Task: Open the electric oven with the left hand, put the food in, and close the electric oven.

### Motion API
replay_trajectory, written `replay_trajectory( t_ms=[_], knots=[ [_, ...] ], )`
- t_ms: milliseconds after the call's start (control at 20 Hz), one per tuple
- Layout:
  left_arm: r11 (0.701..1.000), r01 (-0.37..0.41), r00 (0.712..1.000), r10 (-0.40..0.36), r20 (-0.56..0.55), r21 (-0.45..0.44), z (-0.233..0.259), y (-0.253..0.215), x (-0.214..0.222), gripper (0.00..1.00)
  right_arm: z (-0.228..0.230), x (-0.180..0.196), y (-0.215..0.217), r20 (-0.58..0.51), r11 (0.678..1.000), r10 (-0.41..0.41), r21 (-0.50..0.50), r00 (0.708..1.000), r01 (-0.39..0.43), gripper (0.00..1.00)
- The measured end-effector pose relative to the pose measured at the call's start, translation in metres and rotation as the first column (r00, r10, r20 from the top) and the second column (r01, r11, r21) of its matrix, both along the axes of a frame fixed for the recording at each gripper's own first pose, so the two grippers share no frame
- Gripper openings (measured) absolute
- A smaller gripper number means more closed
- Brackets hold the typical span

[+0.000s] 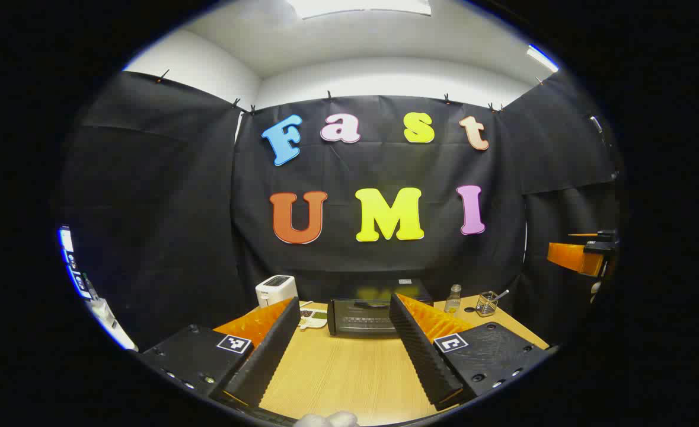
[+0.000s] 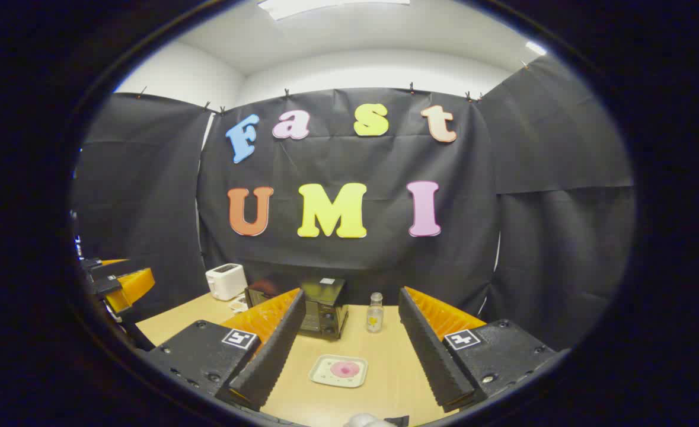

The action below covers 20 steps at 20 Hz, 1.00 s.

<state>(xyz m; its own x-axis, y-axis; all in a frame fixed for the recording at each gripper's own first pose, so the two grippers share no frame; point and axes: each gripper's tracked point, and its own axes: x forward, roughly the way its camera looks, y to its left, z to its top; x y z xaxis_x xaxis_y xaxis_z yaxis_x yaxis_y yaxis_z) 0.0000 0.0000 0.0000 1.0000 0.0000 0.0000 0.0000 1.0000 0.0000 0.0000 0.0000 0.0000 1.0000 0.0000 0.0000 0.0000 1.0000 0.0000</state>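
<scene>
**Both grippers spread wide above the table, oven door shut**

In the left gripper view, the left gripper (image 1: 344, 350) hangs over the wooden table (image 1: 349, 373) with its two fingers splayed apart and nothing between them but bare tabletop. Straight ahead, framed by the fingertips, sits the electric oven (image 1: 364, 317), seen front-on with its glass door closed. Just to its left lies a small tray (image 1: 313, 319) with dark and green bits on it, and behind that a white toaster (image 1: 275, 290). To the oven's right stand a small glass bottle (image 1: 453, 298) and a wire holder (image 1: 487, 303) with a utensil in it. At the far right edge the other gripper (image 1: 583, 256) shows, held well above the table.

In the right gripper view, the right gripper (image 2: 349, 350) is likewise released, fingers wide, gripping nothing. Nearest, between the fingers, a pale square plate (image 2: 338, 370) lies on the table (image 2: 385, 362) with a pink piece of food (image 2: 345, 369) on it. Farther off the oven (image 2: 319, 308) shows at an angle, partly behind the left finger, the bottle (image 2: 375, 313) just beside it and the toaster (image 2: 226, 281) beyond. The left gripper (image 2: 118, 281) appears at the left edge.
</scene>
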Motion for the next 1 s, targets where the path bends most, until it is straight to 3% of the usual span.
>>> replay_trajectory(
  t_ms=[1000],
  knots=[
    [0.998, 0.056, 0.998, -0.056, 0.010, 0.015, 0.002, -0.021, 0.028, 0.96, -0.010, 0.006, 0.003, -0.009, 0.999, 0.009, -0.043, 1.000, -0.009, 1.00]
  ],
)
